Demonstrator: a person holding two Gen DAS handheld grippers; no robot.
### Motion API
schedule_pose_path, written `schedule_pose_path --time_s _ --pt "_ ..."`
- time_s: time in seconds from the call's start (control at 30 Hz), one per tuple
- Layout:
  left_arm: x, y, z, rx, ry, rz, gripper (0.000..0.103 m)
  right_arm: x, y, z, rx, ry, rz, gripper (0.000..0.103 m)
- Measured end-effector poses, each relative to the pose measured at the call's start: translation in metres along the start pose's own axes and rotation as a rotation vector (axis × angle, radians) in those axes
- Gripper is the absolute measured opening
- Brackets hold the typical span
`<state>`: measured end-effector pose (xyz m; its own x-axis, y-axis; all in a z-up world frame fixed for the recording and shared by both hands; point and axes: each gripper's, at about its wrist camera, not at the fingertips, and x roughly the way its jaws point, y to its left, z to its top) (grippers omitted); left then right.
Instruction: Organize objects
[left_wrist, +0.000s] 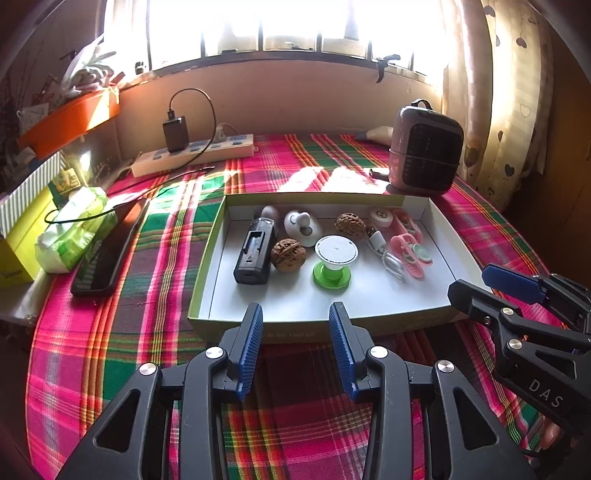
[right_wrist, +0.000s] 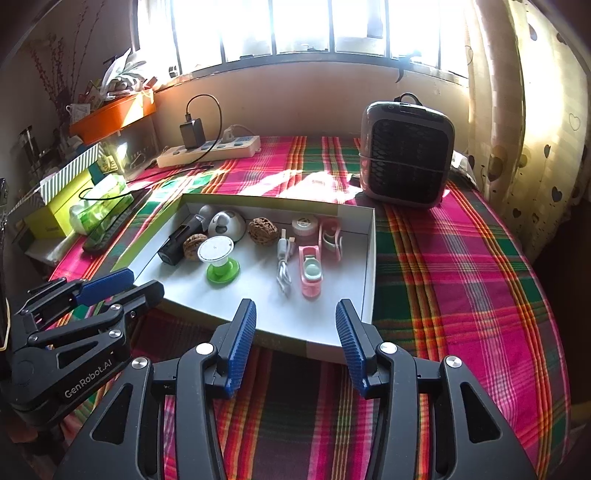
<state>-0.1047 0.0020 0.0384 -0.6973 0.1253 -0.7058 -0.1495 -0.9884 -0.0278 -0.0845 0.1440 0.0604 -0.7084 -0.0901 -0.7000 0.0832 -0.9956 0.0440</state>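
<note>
Both grippers hover over the plaid-clothed worktop's near edge, jaws apart and empty: left gripper (left_wrist: 295, 350), right gripper (right_wrist: 295, 347). Just beyond lies the shallow white cardboard tray (left_wrist: 369, 295). The green-based white spool (left_wrist: 332, 260) stands near its middle, slightly nearer the left gripper.

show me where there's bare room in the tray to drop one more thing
The near strip of the tray, between its front wall and the green-footed stand, is bare. So is the near right corner, in front of the pink clips and white cable. The far half is crowded: black device, walnuts, white round gadget, tape roll.
</note>
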Motion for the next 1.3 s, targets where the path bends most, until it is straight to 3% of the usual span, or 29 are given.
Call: schedule_pose_path --time_s 0.63,1.3 --pt "-0.018 -0.012 -0.053 0.019 0.054 0.024 0.036 -0.009 0.004 -0.053 0.02 0.063 -0.005 0.047" --pt "-0.025 -0.018 -0.075 -0.007 0.072 0.059 0.036 -0.016 0.01 -0.078 0.013 0.08 -0.054 0.048"
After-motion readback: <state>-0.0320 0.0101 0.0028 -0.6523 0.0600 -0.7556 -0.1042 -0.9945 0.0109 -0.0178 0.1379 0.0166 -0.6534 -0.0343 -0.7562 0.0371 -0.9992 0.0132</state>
